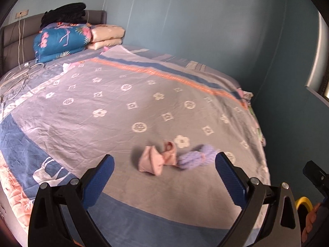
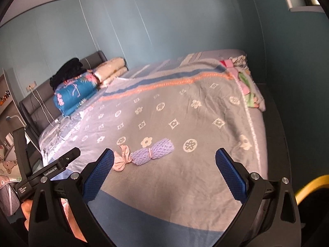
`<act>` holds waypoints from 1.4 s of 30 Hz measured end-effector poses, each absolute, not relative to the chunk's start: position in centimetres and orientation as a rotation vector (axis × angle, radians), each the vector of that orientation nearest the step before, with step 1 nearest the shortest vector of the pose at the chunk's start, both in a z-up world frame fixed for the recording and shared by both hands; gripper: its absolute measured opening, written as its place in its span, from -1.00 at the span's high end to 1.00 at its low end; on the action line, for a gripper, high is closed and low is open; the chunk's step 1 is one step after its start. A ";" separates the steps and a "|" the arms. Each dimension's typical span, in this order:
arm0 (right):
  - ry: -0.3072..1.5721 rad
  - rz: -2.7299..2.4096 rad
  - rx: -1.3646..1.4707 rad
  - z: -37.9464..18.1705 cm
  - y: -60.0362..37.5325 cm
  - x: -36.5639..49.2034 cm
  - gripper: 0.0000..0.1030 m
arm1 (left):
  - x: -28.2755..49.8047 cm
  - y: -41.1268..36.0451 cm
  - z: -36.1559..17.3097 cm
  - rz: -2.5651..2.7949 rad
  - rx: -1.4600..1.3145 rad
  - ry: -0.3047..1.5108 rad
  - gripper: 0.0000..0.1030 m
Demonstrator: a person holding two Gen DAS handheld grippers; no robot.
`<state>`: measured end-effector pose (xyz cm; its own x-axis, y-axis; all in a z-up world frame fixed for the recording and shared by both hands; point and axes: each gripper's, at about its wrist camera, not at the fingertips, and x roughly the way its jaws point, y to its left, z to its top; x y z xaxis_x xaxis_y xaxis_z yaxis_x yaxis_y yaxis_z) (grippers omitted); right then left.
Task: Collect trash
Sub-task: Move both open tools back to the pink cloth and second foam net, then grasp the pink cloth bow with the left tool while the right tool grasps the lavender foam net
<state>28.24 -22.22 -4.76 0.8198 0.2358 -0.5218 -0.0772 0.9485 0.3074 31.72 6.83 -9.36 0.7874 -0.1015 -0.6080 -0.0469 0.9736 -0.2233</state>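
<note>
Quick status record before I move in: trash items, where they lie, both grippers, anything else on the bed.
trash 1: pink foam net wrap, crumpled, on the bedspread
trash 2: purple foam net wrap, touching the pink one
surface: grey flower-print bedspread
left gripper: open, empty, short of the pink wrap
right gripper: open, empty, above the bedspread
other: folded blue floral quilt and cream quilt by the headboard
</note>
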 end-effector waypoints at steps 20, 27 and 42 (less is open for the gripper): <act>0.850 0.127 0.323 -15.1 -15.2 45.2 -0.84 | 40.6 11.7 -18.3 0.108 -0.394 0.816 -0.84; 0.862 0.071 0.292 -17.2 -13.2 48.4 -0.83 | 42.3 12.3 -20.7 0.117 -0.463 0.844 -0.83; 0.966 0.025 0.250 -20.9 -12.2 50.1 -0.22 | 43.2 9.9 -22.9 0.043 -0.438 0.845 0.59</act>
